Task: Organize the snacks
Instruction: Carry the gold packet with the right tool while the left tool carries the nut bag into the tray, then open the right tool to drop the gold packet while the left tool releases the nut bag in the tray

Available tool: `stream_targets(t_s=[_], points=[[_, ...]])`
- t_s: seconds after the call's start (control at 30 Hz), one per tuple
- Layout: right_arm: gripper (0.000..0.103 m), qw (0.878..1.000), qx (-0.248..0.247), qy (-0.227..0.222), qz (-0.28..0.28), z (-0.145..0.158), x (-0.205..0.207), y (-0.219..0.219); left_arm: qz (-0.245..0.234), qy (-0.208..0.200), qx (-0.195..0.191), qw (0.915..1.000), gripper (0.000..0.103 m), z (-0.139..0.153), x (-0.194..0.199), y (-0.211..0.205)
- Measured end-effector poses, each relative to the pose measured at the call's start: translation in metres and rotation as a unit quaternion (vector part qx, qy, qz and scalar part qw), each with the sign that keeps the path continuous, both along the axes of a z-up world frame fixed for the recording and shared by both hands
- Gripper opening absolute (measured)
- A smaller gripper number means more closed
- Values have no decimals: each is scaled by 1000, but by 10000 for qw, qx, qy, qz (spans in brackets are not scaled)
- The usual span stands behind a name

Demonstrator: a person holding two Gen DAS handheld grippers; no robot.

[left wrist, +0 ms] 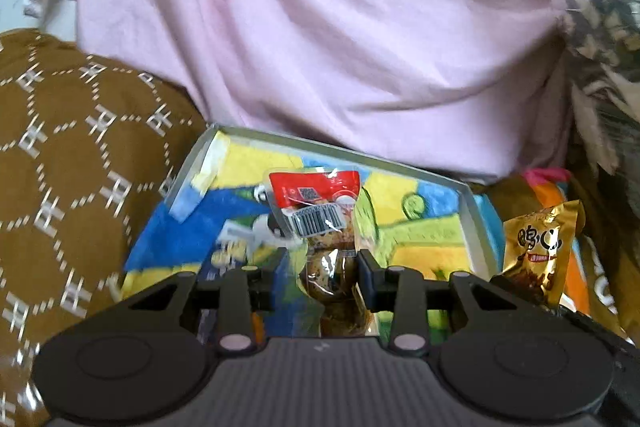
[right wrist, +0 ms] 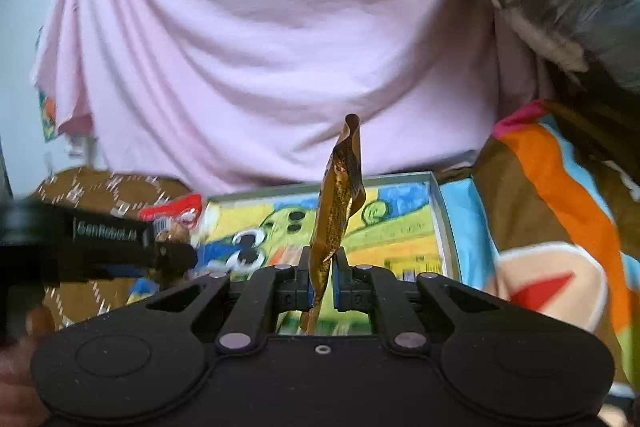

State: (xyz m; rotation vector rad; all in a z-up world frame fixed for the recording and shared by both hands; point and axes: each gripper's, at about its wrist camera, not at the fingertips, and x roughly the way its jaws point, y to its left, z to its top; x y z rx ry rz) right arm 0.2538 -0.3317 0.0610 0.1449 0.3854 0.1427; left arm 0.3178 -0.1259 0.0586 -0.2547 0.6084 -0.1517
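Observation:
My left gripper is shut on a clear snack pack with a red top, a barcode and brown speckled eggs inside. It holds the pack upright above a shallow box with a colourful cartoon bottom. My right gripper is shut on a gold snack packet, seen edge-on, above the same box. The gold packet also shows in the left wrist view at the right. The left gripper with the red-topped pack shows at the left of the right wrist view.
A large pink cloth hangs behind the box. A brown patterned cushion lies at the left. A colourful orange and blue blanket lies at the right. A grey patterned fabric in plastic sits at the upper right.

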Motion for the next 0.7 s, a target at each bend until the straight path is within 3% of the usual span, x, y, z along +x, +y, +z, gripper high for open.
stream_targets(t_s=[0.13, 0.17, 0.23, 0.53, 0.6, 0.67, 0.7], points=[[8, 9989, 305, 349, 122, -7, 48, -10, 43, 88, 182, 9998, 39, -11, 31, -5], [8, 9982, 356, 462, 144, -11, 58, -11, 39, 99, 223, 9997, 33, -15, 37, -6], [8, 9971, 379, 634, 170, -20, 73, -12, 7, 111, 285, 9995, 30, -22, 45, -7], [11, 9937, 228, 1046, 319, -50, 96, 2, -91, 129, 624, 9979, 31, -46, 54, -16], [24, 9942, 146, 1016, 316, -53, 94, 4, -82, 106, 643, 9978, 38, -46, 51, -16], [30, 9944, 94, 1007, 303, -55, 92, 6, -69, 54, 708, 9975, 55, -45, 47, -16], [33, 9947, 84, 980, 310, -55, 90, 7, -55, 11, 747, 9972, 59, -43, 45, -16]])
